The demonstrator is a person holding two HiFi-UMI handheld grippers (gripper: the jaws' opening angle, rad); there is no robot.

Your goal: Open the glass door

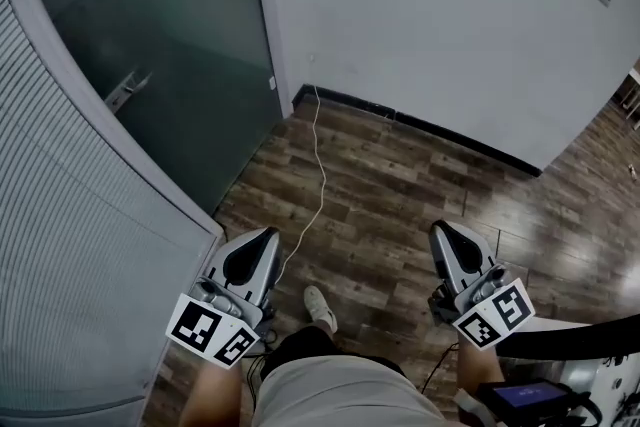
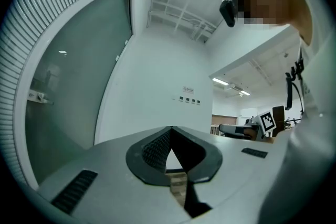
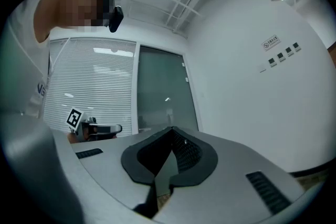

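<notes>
- Left gripper: jaws together, empty.
- Right gripper: jaws together, empty.
- Frosted grey-green glass door: ahead and left of the left gripper, well apart; its small metal lever handle untouched.
- Hazards: the thin white cable on the floor ahead between the grippers could trip a step; closed jaws would likely slip off the handle.

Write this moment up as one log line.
door: closed | handle: untouched | left tongs: shut, empty, short of door | right tongs: shut, empty
</notes>
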